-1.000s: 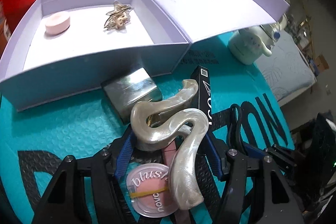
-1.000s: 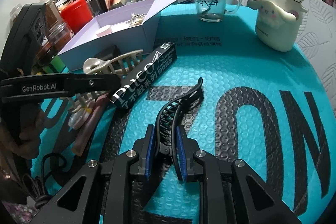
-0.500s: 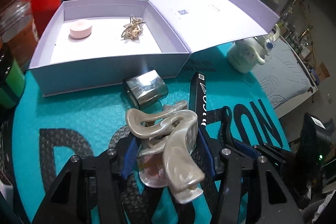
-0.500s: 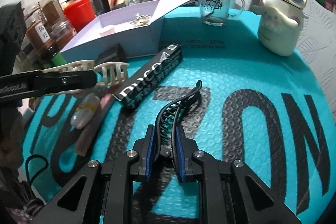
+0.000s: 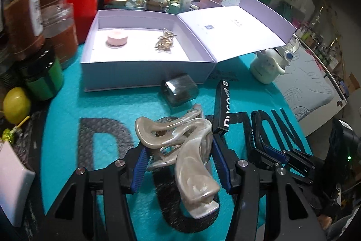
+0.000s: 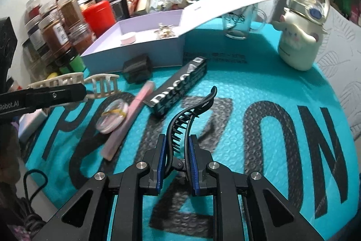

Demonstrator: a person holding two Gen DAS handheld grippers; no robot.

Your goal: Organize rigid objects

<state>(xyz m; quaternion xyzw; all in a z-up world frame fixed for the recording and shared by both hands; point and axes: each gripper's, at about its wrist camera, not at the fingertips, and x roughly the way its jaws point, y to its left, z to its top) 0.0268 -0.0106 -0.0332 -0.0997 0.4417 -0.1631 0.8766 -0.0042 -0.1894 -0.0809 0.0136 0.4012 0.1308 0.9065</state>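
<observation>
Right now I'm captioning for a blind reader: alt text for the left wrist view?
The left gripper holds a pearly cream hair claw above a teal mat. Beyond it, an open lilac box contains a pink disc and gold clip.

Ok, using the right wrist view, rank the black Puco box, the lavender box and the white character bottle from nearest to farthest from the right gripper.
1. Black Puco box: just beyond the right gripper, up and slightly left on the teal mat.
2. Lavender box: behind the Puco box, upper left, lid open.
3. White character bottle: far upper right, at the mat's edge.
</observation>
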